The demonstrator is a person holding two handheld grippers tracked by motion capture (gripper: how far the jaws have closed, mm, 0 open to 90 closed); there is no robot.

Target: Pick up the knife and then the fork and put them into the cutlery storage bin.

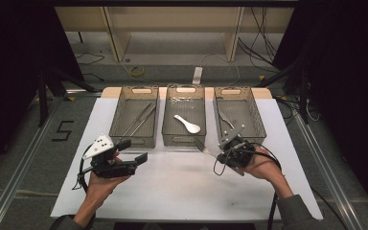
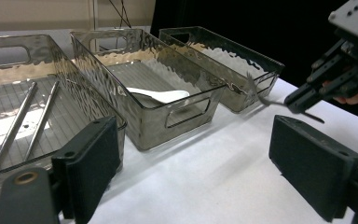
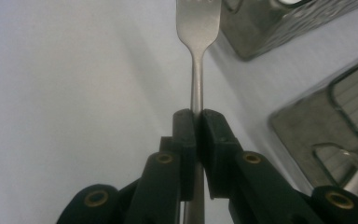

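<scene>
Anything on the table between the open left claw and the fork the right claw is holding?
No. In the high view, bare white table cover runs from the left claw to the silver metal fork in the right claw.

Fork (image 3: 196, 56): plain silver metal, clamped by its handle, lifted just above the white table cover, tines seemingly pointing toward the middle tray (image 1: 184, 135).

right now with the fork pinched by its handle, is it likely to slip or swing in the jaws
The fork looks like smooth polished metal, so it could probably slide. The right gripper clamps only its thin handle, with the heavier tined end far out, so it may pivot downward. It looks stiff, so bending seems unlikely.
</scene>
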